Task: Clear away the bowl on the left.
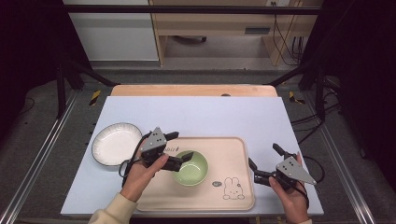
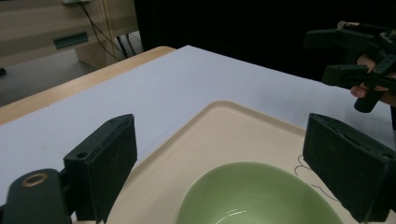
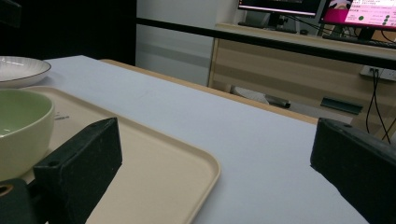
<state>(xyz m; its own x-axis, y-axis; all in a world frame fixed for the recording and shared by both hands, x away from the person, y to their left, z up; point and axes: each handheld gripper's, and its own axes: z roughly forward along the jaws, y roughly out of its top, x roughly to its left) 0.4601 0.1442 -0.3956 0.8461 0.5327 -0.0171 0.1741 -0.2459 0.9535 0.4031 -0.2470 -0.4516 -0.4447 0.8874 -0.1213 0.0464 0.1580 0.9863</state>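
The left gripper (image 1: pixel 181 149), jaws spread wide, hovers at the near rim of the green bowl (image 1: pixel 190 168) on the beige tray (image 1: pixel 236 196). The right gripper (image 1: pixel 264 163), also agape, sits off the tray's right edge. A white plate (image 1: pixel 114 144) lies left.

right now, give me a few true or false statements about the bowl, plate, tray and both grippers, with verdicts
1. The green bowl sits on the tray. True.
2. The white plate is on the tray. False: it lies on the table's white top, left of the tray.
3. The left gripper is open, its jaws either side of the bowl's rim. True.
4. The right gripper is shut on the tray's edge. False: it is open, beside the tray's right edge, holding nothing.
5. The bowl is full of food. False: what shows of its inside is bare.
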